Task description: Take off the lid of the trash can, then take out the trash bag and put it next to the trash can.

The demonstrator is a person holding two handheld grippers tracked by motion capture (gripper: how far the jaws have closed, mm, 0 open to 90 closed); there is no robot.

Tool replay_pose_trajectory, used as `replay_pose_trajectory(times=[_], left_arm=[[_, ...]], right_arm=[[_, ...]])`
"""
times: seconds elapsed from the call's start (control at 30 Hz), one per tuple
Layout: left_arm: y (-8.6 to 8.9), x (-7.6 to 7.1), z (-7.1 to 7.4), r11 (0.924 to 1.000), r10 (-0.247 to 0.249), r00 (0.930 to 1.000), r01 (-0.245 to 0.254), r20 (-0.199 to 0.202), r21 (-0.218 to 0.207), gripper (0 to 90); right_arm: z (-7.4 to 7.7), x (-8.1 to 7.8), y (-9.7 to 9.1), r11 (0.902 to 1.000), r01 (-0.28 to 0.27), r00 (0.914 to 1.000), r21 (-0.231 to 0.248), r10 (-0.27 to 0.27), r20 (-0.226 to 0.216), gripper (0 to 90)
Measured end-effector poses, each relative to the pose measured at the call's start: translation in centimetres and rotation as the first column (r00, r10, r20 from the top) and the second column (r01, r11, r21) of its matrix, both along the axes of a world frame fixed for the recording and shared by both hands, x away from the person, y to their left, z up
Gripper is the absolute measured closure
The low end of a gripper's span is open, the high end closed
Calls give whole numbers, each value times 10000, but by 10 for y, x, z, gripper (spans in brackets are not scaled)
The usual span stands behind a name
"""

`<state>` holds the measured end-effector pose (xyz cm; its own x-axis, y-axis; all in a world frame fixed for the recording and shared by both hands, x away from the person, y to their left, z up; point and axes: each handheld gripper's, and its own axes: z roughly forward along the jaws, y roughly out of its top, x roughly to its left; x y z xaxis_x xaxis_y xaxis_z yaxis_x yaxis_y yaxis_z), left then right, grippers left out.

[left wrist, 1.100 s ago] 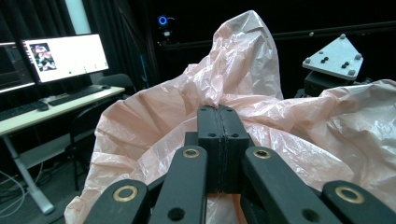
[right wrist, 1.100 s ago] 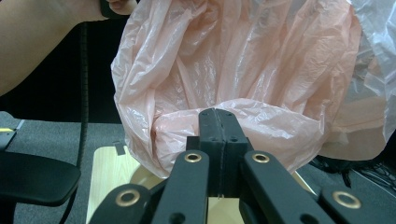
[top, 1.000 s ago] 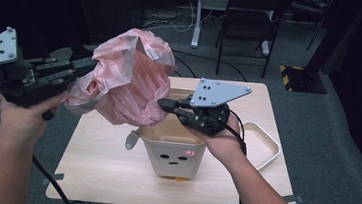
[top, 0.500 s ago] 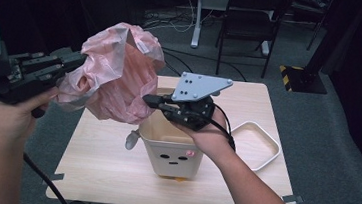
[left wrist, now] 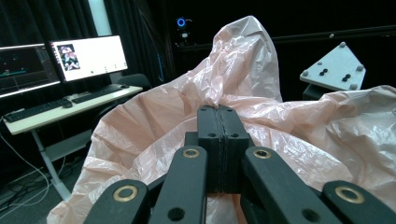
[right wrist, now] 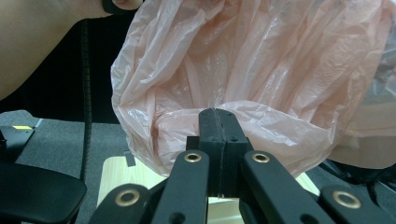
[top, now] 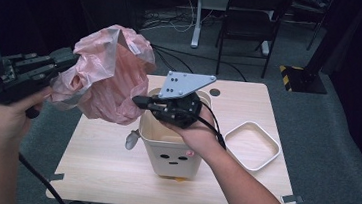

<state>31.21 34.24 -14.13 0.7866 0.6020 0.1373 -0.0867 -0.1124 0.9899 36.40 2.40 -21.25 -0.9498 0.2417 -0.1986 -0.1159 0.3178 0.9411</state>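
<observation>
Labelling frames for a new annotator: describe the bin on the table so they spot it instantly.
Start at the light wooden table in the high view. Near its middle stands the bin, a cream square tub, open on top, with a small printed face on its front. The white tray to its right is shallow and low; the pink plastic bag is crumpled and held up in the air.

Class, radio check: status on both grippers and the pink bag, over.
Left gripper and right gripper shut on pink bag. Bag spread in the air beside the bin. Nothing between them.

bag (top: 105, 82): translucent pale pink
bin (top: 171, 151): cream, small face print
tray (top: 252, 145): white
table (top: 107, 170): light wood
grippers' jaws: black
</observation>
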Motion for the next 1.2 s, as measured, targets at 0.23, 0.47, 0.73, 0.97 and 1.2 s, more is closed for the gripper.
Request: replay_pose_trajectory(times=[0.23,0.47,0.73,0.97,1.2], left_arm=[[7,0,-3,9999,138,9999,-139,-69,-101,896],[12,2,-4,9992,329,9994,-333,-147,-241,896],[18,12,-10,9980,531,9978,-543,-389,-314,896],[25,25,-27,9970,673,9940,-704,-865,-327,896],[26,34,-43,9979,620,9911,-638,-1179,-120,896]], right_arm=[[-5,4,12,9998,-104,9998,-184,101,-188,900],[-6,6,19,9991,-121,9995,-409,110,-285,900],[-7,9,19,9990,-105,9986,-424,82,-522,818],[-3,2,15,9992,57,9998,-407,-64,-176,788],[-1,-4,9,9988,91,9999,-490,-96,-101,754]])
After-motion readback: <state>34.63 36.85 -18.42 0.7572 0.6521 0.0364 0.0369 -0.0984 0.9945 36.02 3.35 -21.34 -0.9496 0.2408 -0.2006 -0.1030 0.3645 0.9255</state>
